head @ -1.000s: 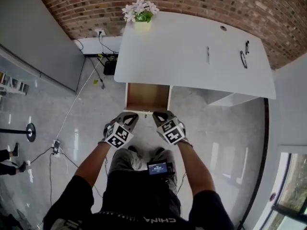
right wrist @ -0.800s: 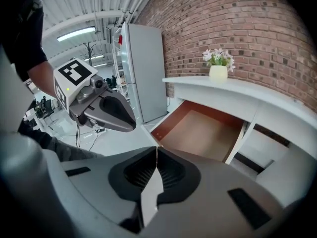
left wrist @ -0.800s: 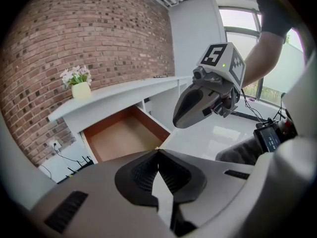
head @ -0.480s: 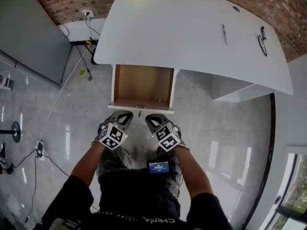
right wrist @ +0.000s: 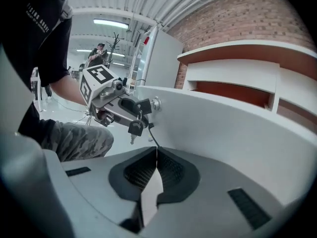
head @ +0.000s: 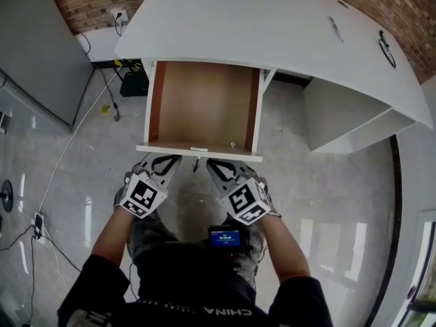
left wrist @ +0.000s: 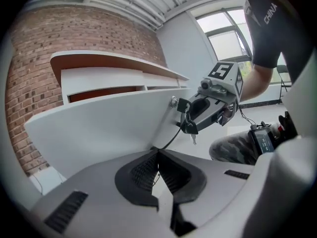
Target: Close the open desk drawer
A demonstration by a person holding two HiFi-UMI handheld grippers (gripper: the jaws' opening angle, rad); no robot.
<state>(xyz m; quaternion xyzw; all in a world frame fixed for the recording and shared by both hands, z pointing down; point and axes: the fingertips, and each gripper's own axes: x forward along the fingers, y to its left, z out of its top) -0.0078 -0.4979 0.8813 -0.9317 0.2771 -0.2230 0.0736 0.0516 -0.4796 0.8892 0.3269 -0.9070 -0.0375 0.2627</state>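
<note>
The open drawer (head: pixel 204 104) sticks out from under the white desk (head: pixel 272 33); its inside is brown and bare. Its white front panel (head: pixel 197 151) faces me, with a lock and hanging keys (head: pixel 196 163) at the middle. My left gripper (head: pixel 165 160) is shut, tips right at the panel left of the keys. My right gripper (head: pixel 215 164) is shut too, tips at the panel right of the keys. In the left gripper view the shut jaws (left wrist: pixel 157 150) meet the panel (left wrist: pixel 99 128). In the right gripper view the shut jaws (right wrist: pixel 156 150) meet the panel (right wrist: pixel 223 133). Whether either truly touches the panel is unclear.
A white side cabinet (head: pixel 347 121) stands under the desk's right part. Cables (head: pixel 65 162) and a black box (head: pixel 131 84) lie on the glossy floor at the left, beside a grey panel (head: pixel 34 53). Pens (head: pixel 334 27) lie on the desk. A brick wall runs behind.
The drawer and desk have come much nearer and larger in the head view. Both grippers have moved forward from a gap short of the drawer front to right against it.
</note>
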